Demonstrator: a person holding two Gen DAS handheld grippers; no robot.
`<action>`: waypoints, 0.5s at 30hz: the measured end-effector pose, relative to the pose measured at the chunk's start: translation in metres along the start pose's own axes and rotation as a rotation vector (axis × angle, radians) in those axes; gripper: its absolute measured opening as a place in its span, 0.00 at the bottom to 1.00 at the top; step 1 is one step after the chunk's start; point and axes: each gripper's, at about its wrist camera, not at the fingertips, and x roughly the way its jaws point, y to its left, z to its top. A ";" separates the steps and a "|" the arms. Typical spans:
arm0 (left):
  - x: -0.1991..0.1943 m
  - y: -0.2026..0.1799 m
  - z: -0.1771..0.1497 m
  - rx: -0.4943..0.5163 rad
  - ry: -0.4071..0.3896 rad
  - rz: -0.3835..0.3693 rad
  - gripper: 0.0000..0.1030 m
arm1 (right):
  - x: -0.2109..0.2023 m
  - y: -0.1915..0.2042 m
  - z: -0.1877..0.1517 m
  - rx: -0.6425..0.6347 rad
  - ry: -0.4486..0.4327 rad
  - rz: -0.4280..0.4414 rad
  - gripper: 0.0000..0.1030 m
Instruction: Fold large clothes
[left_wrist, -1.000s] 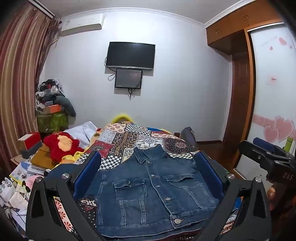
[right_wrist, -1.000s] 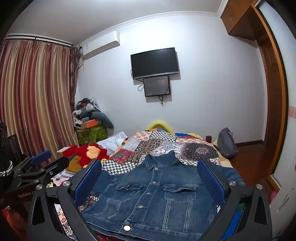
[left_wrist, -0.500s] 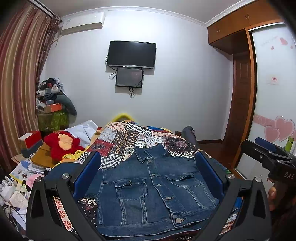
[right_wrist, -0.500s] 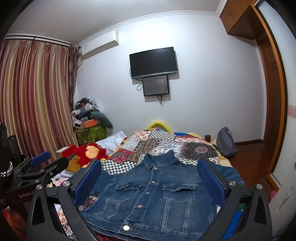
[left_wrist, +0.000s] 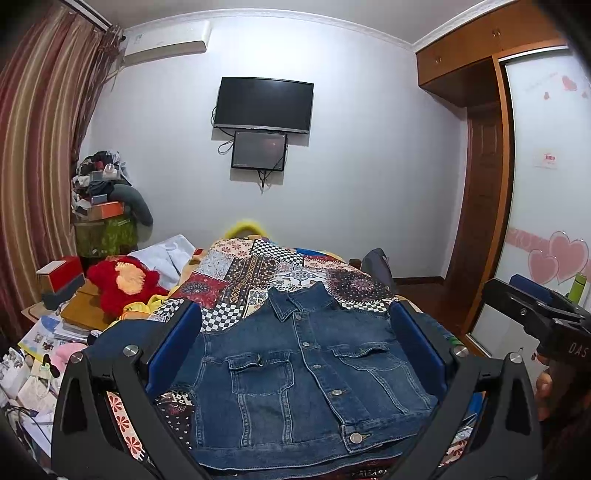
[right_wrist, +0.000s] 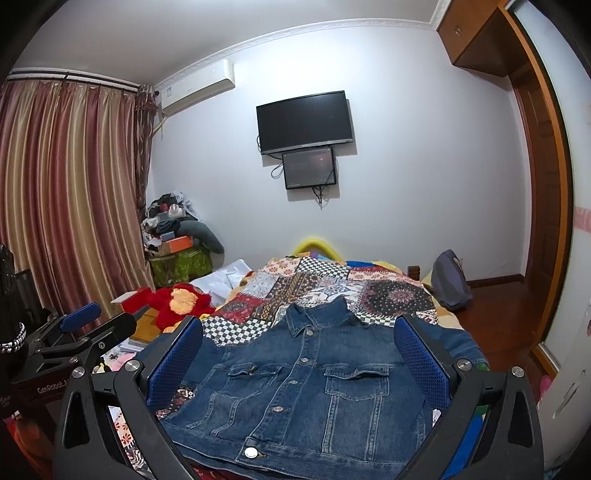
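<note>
A blue denim jacket (left_wrist: 299, 373) lies buttoned and face up on the patchwork bedspread (left_wrist: 266, 273), collar toward the far wall, hem nearest me. In the right wrist view the same denim jacket (right_wrist: 310, 384) fills the near bed. My left gripper (left_wrist: 295, 332) hovers open above the jacket, its blue pads wide apart and holding nothing. My right gripper (right_wrist: 299, 343) is likewise open over the jacket with nothing between its pads. Each gripper shows at the edge of the other's view. The sleeves are mostly hidden behind the fingers.
A red plush toy (left_wrist: 122, 284) and a cluttered side table (left_wrist: 62, 314) sit left of the bed. A grey backpack (right_wrist: 448, 280) rests at the bed's far right. A wooden wardrobe (left_wrist: 487, 184) stands at the right, striped curtains (right_wrist: 66, 206) at the left.
Both views have drifted only slightly; the jacket lies as before and both grippers stay open.
</note>
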 end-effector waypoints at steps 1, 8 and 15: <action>0.000 0.001 0.000 -0.002 0.001 0.001 1.00 | -0.001 0.000 0.000 0.000 0.001 0.000 1.00; 0.001 0.001 -0.001 -0.013 0.009 0.005 1.00 | -0.001 0.000 0.000 -0.001 0.003 -0.002 1.00; 0.005 0.000 -0.002 -0.019 0.017 0.004 1.00 | 0.001 0.000 -0.001 -0.002 0.005 -0.003 1.00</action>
